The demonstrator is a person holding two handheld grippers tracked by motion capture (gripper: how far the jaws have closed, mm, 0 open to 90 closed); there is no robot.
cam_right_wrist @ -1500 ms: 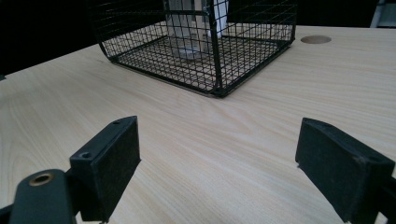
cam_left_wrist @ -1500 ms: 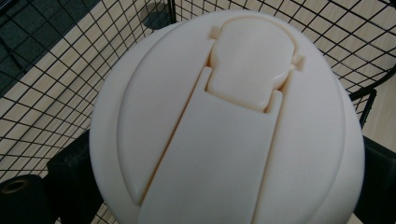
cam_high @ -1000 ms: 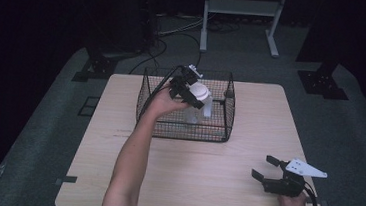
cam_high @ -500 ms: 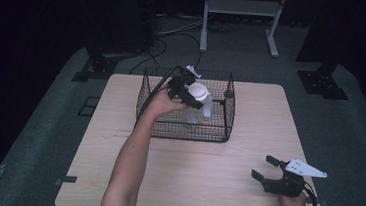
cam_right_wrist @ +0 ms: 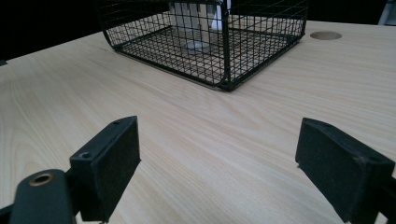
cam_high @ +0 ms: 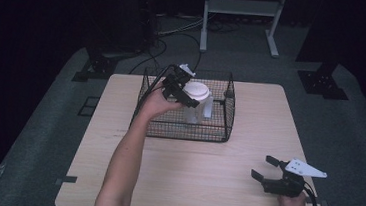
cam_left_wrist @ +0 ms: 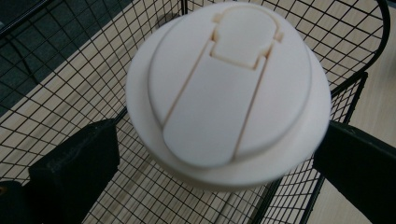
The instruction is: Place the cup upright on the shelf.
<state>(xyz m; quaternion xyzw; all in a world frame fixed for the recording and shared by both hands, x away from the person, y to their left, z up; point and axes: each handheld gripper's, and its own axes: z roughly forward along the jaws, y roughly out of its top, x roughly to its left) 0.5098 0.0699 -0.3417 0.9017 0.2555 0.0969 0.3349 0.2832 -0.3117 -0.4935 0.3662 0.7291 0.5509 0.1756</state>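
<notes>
Left gripper (cam_high: pixel 184 94): just above centre of the high view, over the wire basket (cam_high: pixel 228 118); your jaws straddle the white-lidded cup (cam_left_wrist: pixel 229 88), one at each side below the lid rim. Whether they pinch it, cannot tell.
Cup: standing inside the basket, near its middle; clear body, handle toward frame right.
Right gripper (cam_high: pixel 270 174): lower right of the high view, jaws spread wide, nothing between them, low over the table (cam_high: pixel 204 180).
Step, as judged: placing or lifting the cup.
Advice: keep your wrist level, move straight up or down, and stay clear of the basket walls.
</notes>
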